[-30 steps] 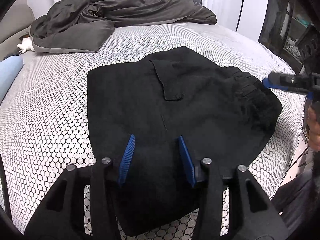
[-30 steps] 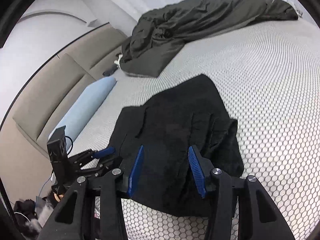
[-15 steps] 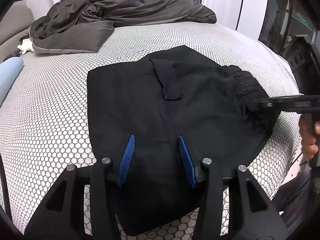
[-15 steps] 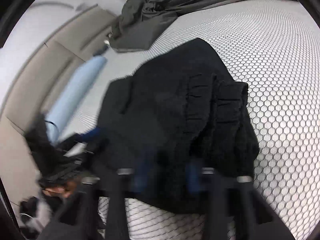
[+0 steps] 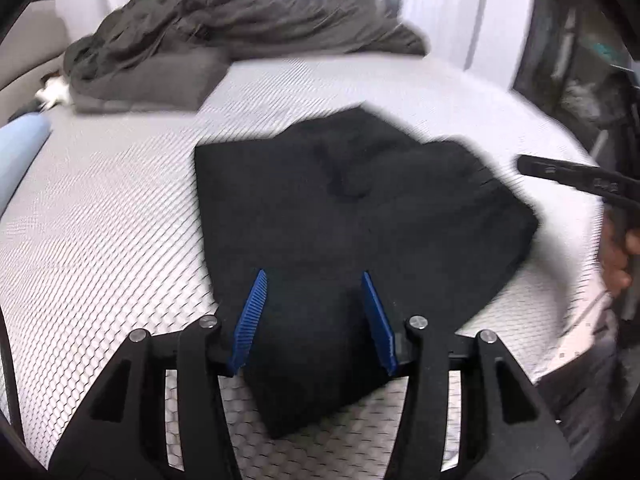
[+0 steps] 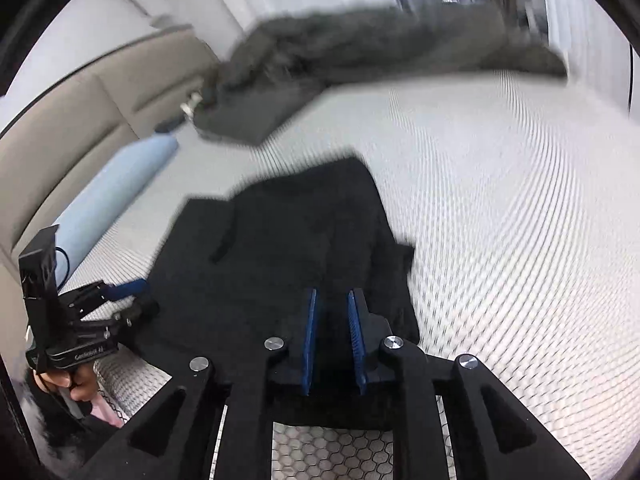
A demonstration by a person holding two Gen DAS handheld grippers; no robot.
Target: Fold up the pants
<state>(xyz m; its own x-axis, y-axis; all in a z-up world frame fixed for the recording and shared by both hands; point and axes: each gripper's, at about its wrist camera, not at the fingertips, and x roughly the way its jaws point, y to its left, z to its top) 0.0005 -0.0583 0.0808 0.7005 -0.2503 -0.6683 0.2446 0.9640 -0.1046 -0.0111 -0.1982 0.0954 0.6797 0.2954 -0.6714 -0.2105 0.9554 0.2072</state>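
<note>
Left wrist view: black pants (image 5: 352, 216) lie folded on the bed (image 5: 100, 240), near its close edge; the left hand-held gripper (image 5: 316, 312) hovers over their near end, jaws apart and opening, nothing clamped; the right hand-held gripper (image 6: 331, 340) sits over the waist end, jaws narrow but opening, pads clear of the cloth; a grey duvet (image 5: 240, 48) is heaped far back.

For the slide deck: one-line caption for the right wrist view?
Right gripper, fingers narrowly apart and opening, above black pants lying folded on the honeycomb-patterned bed.
</note>
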